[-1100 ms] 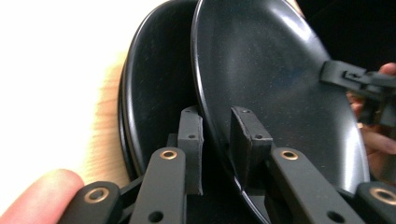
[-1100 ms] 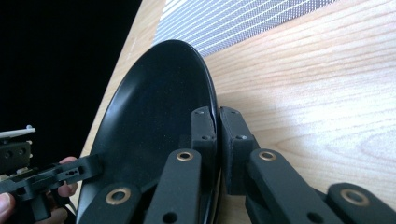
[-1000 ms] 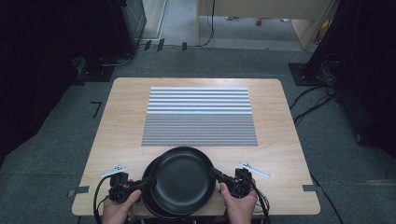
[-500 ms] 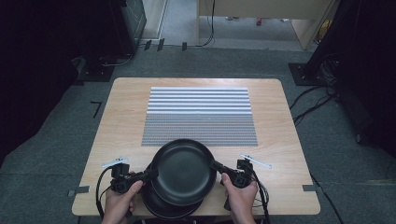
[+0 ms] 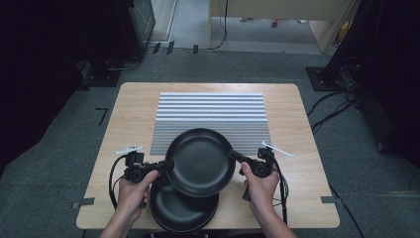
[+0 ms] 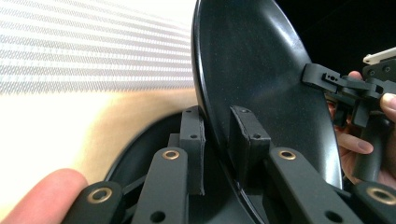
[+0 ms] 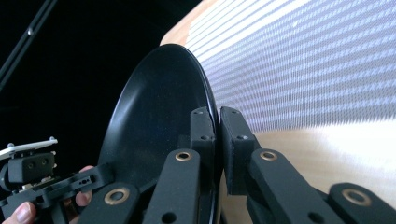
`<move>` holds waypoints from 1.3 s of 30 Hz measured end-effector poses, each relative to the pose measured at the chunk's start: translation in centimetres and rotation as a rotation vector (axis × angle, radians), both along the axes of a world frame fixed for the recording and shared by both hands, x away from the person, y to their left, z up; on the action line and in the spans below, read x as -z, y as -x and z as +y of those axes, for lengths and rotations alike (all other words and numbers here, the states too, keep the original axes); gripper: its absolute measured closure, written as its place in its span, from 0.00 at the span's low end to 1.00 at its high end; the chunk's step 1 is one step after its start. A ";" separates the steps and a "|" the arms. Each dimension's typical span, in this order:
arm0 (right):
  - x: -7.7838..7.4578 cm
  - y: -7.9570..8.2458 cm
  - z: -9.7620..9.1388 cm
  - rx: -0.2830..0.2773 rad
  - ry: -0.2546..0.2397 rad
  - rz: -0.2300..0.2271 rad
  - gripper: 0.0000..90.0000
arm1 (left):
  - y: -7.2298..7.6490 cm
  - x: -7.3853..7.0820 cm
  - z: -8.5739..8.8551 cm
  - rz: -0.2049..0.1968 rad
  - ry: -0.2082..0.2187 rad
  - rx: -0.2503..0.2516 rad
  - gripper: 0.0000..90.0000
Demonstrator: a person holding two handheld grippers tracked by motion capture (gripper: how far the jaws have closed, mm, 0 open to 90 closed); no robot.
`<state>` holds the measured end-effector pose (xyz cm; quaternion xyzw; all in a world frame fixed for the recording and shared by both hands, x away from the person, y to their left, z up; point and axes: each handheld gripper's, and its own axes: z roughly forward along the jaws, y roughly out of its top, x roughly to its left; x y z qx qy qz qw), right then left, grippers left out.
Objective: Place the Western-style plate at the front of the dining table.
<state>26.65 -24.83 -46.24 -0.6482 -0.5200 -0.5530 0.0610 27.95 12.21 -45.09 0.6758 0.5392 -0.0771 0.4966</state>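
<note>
- High view: top black plate (image 5: 200,161) lifted, low in the middle of the frame, over a second black plate (image 5: 181,208) on the wooden table (image 5: 133,114). Left gripper (image 5: 166,165) pinched on its left rim, right gripper (image 5: 233,156) pinched on its right rim. Striped mat (image 5: 210,111) just above.
- Left gripper view: jaws clamped on the plate's edge, middle of frame.
- Right gripper view: jaws squeezed tight on the rim, low middle.
</note>
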 end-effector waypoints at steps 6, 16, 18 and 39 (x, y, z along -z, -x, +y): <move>-0.9 -2.6 -1.0 0.016 -0.007 -0.006 0.94 | -2.7 -0.9 -1.1 -0.002 0.002 0.007 0.85; -1.3 -6.6 -2.1 0.035 -0.014 0.006 0.94 | -6.9 -1.2 -2.3 0.023 0.007 0.002 0.85; -1.3 -7.9 -2.5 0.051 -0.026 0.005 0.93 | -8.1 -1.3 -2.9 0.029 0.008 -0.005 0.85; 2.2 -15.5 -2.8 0.119 0.021 0.102 0.94 | -16.2 1.7 -4.7 0.136 -0.006 -0.098 0.85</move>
